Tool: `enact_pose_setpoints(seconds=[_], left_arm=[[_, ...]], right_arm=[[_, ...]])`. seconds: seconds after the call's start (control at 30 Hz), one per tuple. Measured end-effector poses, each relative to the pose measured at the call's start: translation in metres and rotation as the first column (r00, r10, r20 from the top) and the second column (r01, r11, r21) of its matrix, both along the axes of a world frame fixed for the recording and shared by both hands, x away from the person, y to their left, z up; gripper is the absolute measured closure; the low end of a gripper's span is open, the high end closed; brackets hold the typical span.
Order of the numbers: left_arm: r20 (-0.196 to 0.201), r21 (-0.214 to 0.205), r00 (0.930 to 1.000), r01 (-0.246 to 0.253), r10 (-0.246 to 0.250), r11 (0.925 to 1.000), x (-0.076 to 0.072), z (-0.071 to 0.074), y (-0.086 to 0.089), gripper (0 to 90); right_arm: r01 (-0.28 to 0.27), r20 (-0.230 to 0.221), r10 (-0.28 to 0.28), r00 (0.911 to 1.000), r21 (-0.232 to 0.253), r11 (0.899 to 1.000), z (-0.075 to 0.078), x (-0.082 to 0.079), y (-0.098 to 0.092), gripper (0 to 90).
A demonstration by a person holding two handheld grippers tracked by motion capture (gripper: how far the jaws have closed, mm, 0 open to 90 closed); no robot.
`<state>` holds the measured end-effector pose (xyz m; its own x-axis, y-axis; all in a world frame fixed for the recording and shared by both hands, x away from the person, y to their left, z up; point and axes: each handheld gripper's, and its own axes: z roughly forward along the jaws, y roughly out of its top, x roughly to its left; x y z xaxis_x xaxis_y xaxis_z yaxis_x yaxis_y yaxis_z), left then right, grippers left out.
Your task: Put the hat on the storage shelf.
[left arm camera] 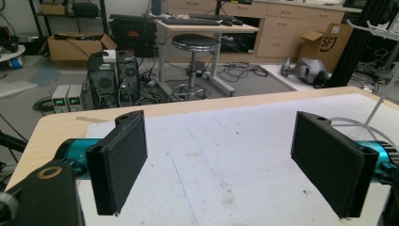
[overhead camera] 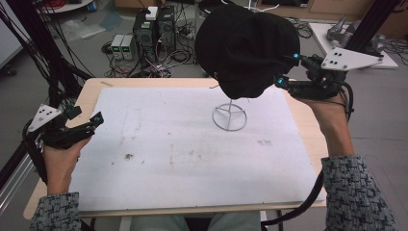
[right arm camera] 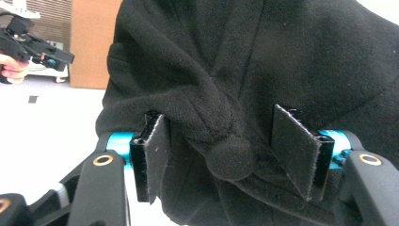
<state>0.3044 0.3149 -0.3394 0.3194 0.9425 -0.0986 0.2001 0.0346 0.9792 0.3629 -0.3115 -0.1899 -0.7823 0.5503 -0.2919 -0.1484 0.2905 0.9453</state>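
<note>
Right gripper (right arm camera: 221,155): jaws parted beside the black hat (right arm camera: 263,70); a knotted fold of the hat lies between the pads (right arm camera: 157,150) without being pressed.
Black hat: draped over the top of the wire stand (overhead camera: 230,117), above the table's far right part.
Wire stand: round base rests on the white mat (overhead camera: 183,159).
Left gripper (left arm camera: 226,165): jaws wide apart, nothing between them, held over the mat's left edge, well apart from the hat.
Mat: lies on the wooden table (overhead camera: 91,89).
</note>
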Motion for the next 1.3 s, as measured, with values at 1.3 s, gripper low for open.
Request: enact_pose_setpoints(seconds=[1.3], left_arm=[[-0.009, 0.006, 1.0000, 0.004, -0.004, 1.0000, 0.003, -0.002, -0.004, 19.2]], right_arm=[[0.290, -0.093, -0.279, 0.9559, 0.156, 0.944, -0.083, -0.050, -0.048, 11.6]])
